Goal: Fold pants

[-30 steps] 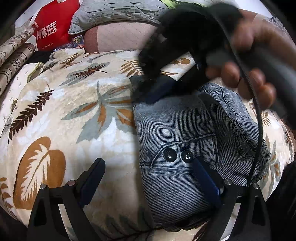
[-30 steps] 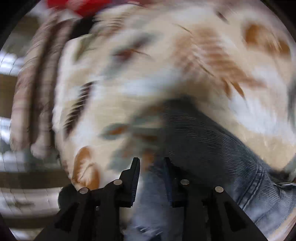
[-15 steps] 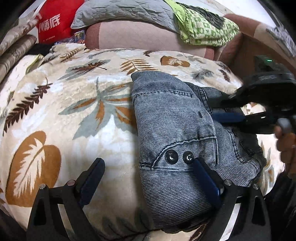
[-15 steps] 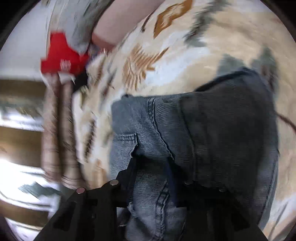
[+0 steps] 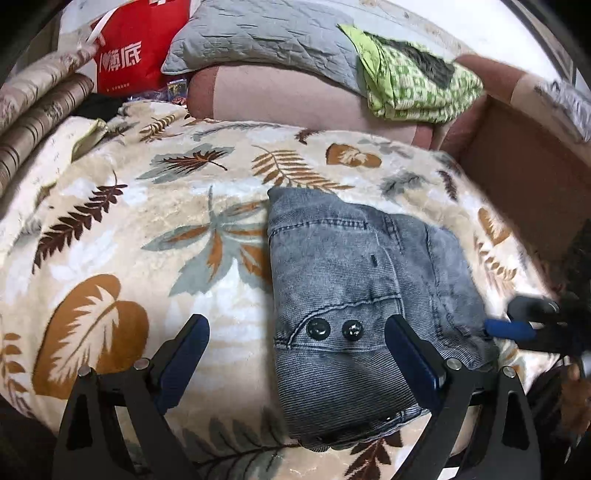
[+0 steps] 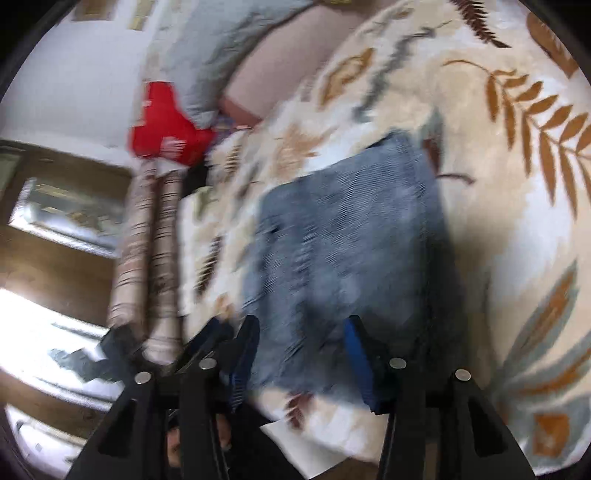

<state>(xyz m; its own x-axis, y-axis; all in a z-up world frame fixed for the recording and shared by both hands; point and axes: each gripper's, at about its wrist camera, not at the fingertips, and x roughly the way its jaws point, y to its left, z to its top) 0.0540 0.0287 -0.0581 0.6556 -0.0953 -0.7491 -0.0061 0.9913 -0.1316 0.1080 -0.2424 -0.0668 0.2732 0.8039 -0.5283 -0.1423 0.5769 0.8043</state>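
The left gripper [image 5: 295,354] hovers low with its dark blue fingers wide apart, the right-hand finger over the folded grey-blue denim pants [image 5: 362,295], gripping nothing. The pants lie in a compact rectangle on the cream leaf-patterned blanket [image 5: 147,229], right of its middle, two dark snap buttons [image 5: 334,328] facing up. The right gripper [image 6: 303,354], fingers also apart and empty, hangs at the pants' right edge. Beyond sit a grey quilted pillow [image 5: 266,33] and a red paper bag [image 5: 136,44].

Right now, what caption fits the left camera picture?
Folded jeans lie on a leafy blanket, open left gripper above.
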